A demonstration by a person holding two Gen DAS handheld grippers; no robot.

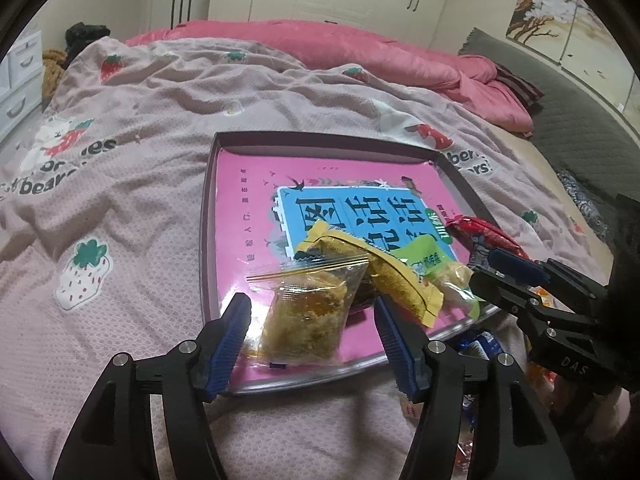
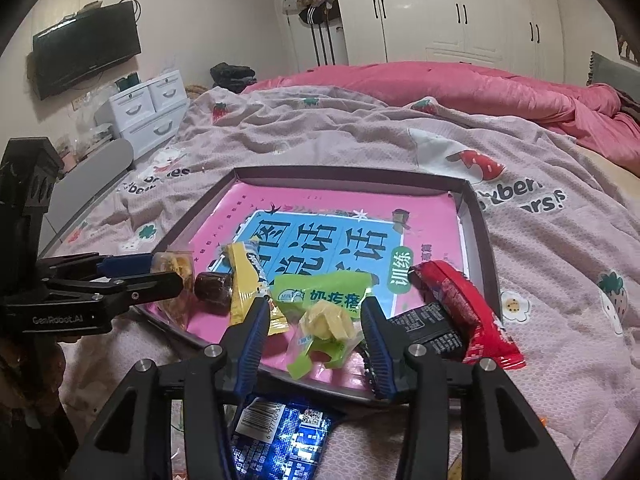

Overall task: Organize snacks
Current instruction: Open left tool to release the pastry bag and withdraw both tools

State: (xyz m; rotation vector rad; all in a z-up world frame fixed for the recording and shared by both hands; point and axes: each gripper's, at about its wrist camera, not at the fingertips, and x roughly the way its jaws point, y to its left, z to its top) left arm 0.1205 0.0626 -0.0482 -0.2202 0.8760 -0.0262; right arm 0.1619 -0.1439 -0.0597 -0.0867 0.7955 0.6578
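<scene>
White wardrobes (image 2: 460,12) and a wall-mounted television (image 2: 86,46) stand behind a bed whose pale pink sheet (image 1: 120,200) is printed with strawberries and the word "bears". On it lies a shallow box tray (image 1: 206,240) with dark walls; its pink floor carries a blue panel of large Chinese characters, with 训练 on a green patch. Snacks cluster at its near edge: a red packet (image 2: 460,304) lying over a black printed wrapper, a yellow packet (image 2: 244,280), a green one (image 2: 320,294) marked "Milk", a dark round sweet (image 2: 214,294), and a clear bag of crumbly yellow snack (image 1: 308,316). A blue wrapper with a barcode (image 2: 280,436) lies on the sheet outside the tray. The left gripper (image 1: 312,324), lettered "GenRobot.AI", has its jaws apart around the clear bag, without pressing it. The right gripper (image 2: 314,336) stands parted around the green packet.
</scene>
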